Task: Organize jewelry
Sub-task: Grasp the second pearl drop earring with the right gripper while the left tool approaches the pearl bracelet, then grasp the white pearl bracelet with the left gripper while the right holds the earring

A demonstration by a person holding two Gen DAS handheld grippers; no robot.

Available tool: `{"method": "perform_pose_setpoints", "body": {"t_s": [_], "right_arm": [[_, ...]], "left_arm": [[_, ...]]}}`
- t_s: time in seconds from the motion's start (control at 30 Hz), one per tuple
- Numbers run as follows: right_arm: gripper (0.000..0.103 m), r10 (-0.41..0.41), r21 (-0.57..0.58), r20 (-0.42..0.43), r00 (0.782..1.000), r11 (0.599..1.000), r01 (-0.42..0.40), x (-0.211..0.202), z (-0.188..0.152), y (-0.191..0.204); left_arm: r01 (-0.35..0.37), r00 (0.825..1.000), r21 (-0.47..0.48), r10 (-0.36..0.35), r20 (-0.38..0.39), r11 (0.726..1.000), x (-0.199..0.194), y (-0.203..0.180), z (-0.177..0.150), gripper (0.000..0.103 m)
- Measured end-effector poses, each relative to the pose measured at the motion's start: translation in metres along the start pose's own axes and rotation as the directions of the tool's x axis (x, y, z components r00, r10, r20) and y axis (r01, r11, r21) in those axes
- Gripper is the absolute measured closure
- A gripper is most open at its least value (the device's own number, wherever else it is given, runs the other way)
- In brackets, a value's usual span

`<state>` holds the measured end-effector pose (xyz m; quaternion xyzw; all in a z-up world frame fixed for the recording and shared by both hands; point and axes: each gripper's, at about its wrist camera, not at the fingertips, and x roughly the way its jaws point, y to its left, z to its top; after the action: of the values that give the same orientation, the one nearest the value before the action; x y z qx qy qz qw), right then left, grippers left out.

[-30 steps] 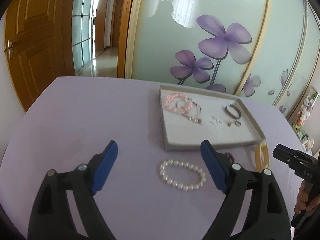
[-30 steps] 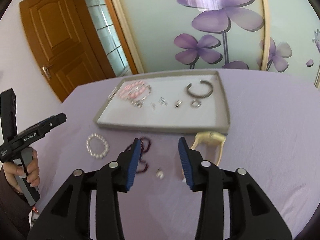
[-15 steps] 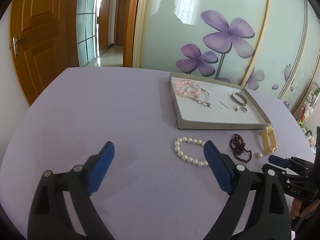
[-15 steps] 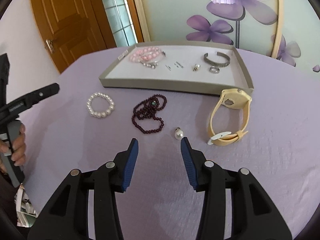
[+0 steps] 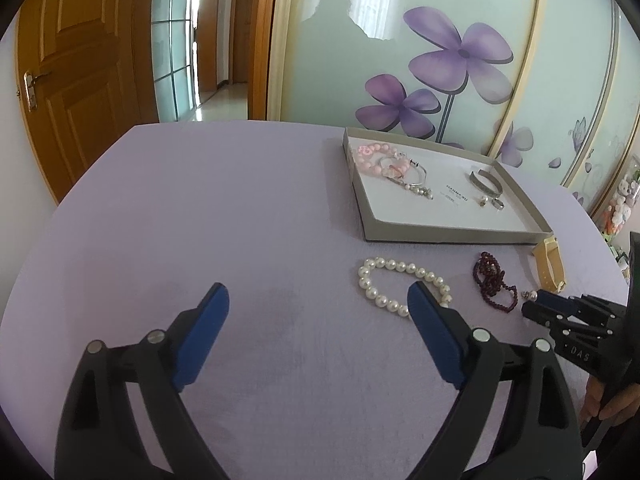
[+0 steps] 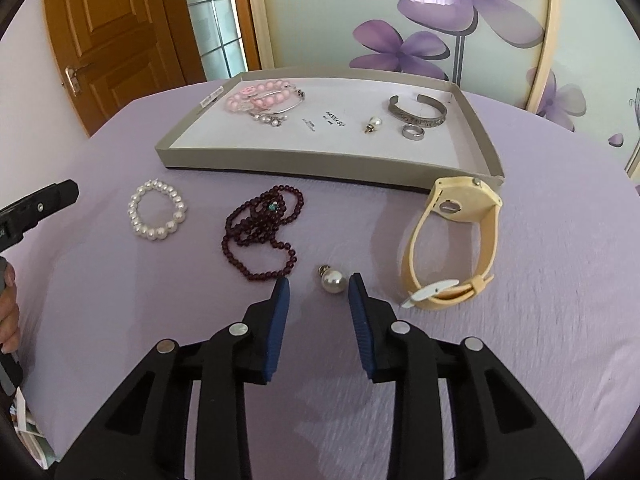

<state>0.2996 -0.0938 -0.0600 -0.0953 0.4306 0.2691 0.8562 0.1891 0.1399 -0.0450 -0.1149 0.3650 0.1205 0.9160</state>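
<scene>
You are holding the right hand-held gripper (image 6: 319,286) open around the pearl earring (image 6: 333,279) on the surface (image 6: 560,280), while your left hand-held gripper (image 5: 318,300) is gaping wide beside the pearl bracelet (image 5: 400,286).

Wooden door (image 5: 76,92), floral glass panel (image 5: 440,60).

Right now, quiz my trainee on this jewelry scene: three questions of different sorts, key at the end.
1. True or false: the pearl earring on the cloth lies in line with the gap of the right tool.
2. Which lies outside the tray? A) pearl bracelet B) silver ring C) silver cuff
3. Fill in: the dark red bead strand lies between the pearl bracelet and the cream ____.

Key: 1 true; 2 A; 3 watch.
</scene>
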Motion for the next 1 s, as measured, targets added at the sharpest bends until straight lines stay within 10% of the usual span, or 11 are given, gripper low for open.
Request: {"method": "perform_pose_setpoints", "body": {"t_s": [0.23, 0.67, 1.0], "right_arm": [[0.089, -0.027, -0.005, 0.010, 1.000, 1.000, 0.027, 0.002, 0.003, -0.002], [0.089, 0.037, 0.039, 0.046, 0.998, 0.998, -0.039, -0.017, 0.004, -0.010], [0.089, 0.054, 0.039, 0.072, 0.996, 0.998, -0.057, -0.025, 0.013, -0.015]], "left_arm": [[0.002, 1.000, 0.005, -0.001, -0.016, 1.000, 0.005, -0.002, -0.002, 0.012], [-0.014, 0.998, 0.052, 0.017, -0.060, 0.999, 0.028, -0.023, -0.003, 0.013], [-0.041, 0.994, 0.091, 0.050, -0.099, 0.995, 0.054, -0.037, 0.004, 0.043]]}}
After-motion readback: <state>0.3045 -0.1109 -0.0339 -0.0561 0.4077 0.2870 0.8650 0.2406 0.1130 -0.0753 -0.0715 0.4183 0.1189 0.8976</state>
